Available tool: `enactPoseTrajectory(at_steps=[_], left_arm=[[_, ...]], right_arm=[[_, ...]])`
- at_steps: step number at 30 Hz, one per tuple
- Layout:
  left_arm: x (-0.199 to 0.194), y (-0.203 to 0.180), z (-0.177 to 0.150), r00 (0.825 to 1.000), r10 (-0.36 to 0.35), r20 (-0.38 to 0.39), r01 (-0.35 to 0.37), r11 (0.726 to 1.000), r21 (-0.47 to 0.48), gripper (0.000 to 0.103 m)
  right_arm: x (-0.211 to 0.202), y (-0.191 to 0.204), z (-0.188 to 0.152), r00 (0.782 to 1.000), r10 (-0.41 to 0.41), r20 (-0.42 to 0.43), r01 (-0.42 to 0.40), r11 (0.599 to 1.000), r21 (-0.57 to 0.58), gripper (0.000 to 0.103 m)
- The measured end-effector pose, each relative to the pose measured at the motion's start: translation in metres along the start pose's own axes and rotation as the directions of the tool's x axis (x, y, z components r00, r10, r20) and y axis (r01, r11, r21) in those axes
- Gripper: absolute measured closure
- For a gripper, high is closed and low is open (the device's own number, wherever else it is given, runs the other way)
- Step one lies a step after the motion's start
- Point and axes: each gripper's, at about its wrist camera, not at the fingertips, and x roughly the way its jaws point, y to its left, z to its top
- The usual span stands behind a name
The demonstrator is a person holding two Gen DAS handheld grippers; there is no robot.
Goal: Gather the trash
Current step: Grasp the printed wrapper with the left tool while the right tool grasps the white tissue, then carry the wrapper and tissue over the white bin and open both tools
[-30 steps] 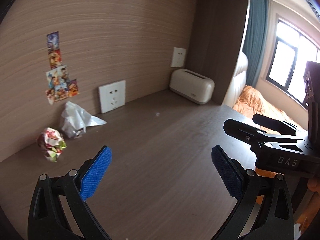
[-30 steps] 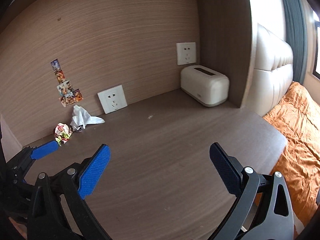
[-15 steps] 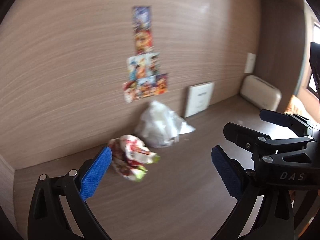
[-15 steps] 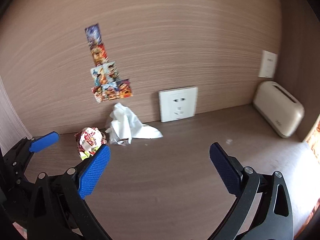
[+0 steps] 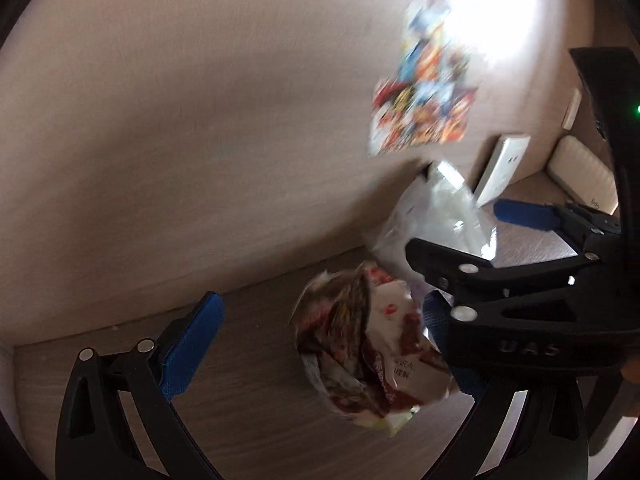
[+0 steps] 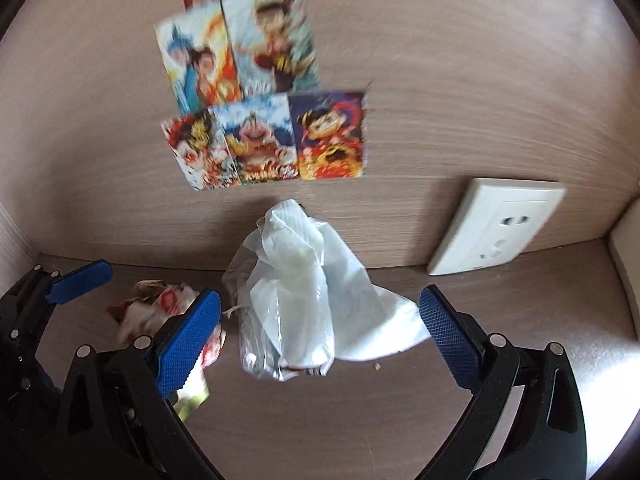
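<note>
The left claw (image 5: 320, 344) was wide open around the crumpled snack wrapper (image 5: 368, 344). Right of the wrapper, the right claw (image 6: 320, 328), open and empty, faced the plastic bag (image 6: 296, 292).

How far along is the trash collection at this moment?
Nothing is collected: the crumpled snack wrapper and the clear plastic bag both lie on the desk. In hand: the left gripper brackets the wrapper and the right gripper brackets the bag, both open. Left: closing, lifting, disposing.
</note>
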Motion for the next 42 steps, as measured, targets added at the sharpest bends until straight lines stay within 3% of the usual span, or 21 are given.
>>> enactPoseTrajectory(at_steps=[1,3,4,6,9,11,14,21,27,34,42], left_arm=[[0.003,0.003,-0.001,1.0,-0.011,-0.006,0.011,1.0,-0.009,0.012],[0.013,0.005,-0.001,0.998,-0.023,-0.061,0.022,1.0,-0.021,0.032],[0.015,0.005,-0.001,0.997,-0.023,-0.074,0.022,1.0,-0.018,0.033],[0.013,-0.001,-0.001,0.997,-0.021,-0.072,0.021,1.0,0.01,0.045],[0.006,-0.011,-0.004,0.998,-0.007,-0.059,0.011,0.998,0.065,0.055],[-0.003,-0.016,-0.007,0.999,0.004,-0.043,0.0,0.996,0.088,0.056],[-0.022,-0.015,-0.011,1.0,-0.004,-0.013,0.005,0.997,0.076,0.056],[-0.084,-0.029,-0.019,0.999,-0.01,0.05,0.004,0.994,0.108,0.056],[-0.125,-0.056,-0.023,0.994,-0.072,0.078,0.058,0.985,0.163,0.056],[-0.155,-0.133,-0.04,0.98,-0.186,0.073,0.156,0.942,0.298,0.056],[-0.166,-0.232,-0.073,0.949,-0.315,0.031,0.272,0.861,0.43,0.056]], right_arm=[[0.006,0.001,0.001,1.0,0.002,-0.008,-0.002,1.0,0.004,0.004],[0.016,0.004,0.001,0.999,-0.022,-0.023,0.022,1.0,-0.006,0.004],[0.018,0.006,0.0,1.0,-0.026,-0.012,0.026,1.0,-0.011,0.004],[0.02,0.007,0.0,1.0,-0.021,-0.016,0.021,1.0,-0.003,0.005],[0.012,0.01,-0.004,1.0,-0.014,-0.003,0.014,1.0,-0.021,0.018],[0.003,0.011,-0.009,1.0,-0.016,-0.002,0.016,0.999,-0.034,0.028],[-0.018,0.002,-0.018,1.0,-0.007,0.003,0.007,1.0,-0.012,0.034],[-0.092,-0.018,-0.042,0.995,-0.042,0.088,0.039,0.999,0.036,0.034],[-0.169,-0.025,-0.08,0.982,-0.105,0.158,0.09,0.991,0.103,0.034],[-0.244,-0.062,-0.124,0.958,-0.216,0.189,0.174,0.96,0.219,0.034],[-0.297,-0.123,-0.191,0.926,-0.333,0.18,0.256,0.902,0.348,0.034]])
